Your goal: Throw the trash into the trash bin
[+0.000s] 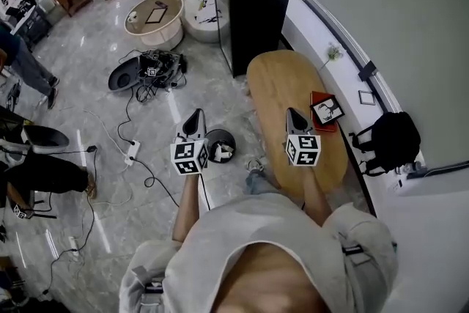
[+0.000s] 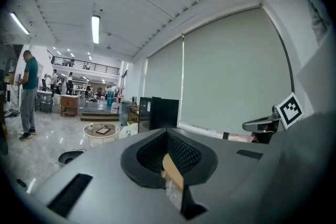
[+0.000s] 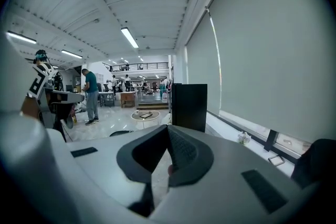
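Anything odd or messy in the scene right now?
Loose cables and a power strip sprawl across the floor left of the trash bin, a likely trip hazard. Nothing else stands out; the wooden table looks tidy.

No words, names or numbers can be read anywhere. The only signs are black and white square patterns. One set is on the left cube of the left gripper. The other set is on the right cube of the right gripper. They are blocky shapes, not letters. The small framed picture has a dark drawing on white, and it is too small to tell if it has any writing.
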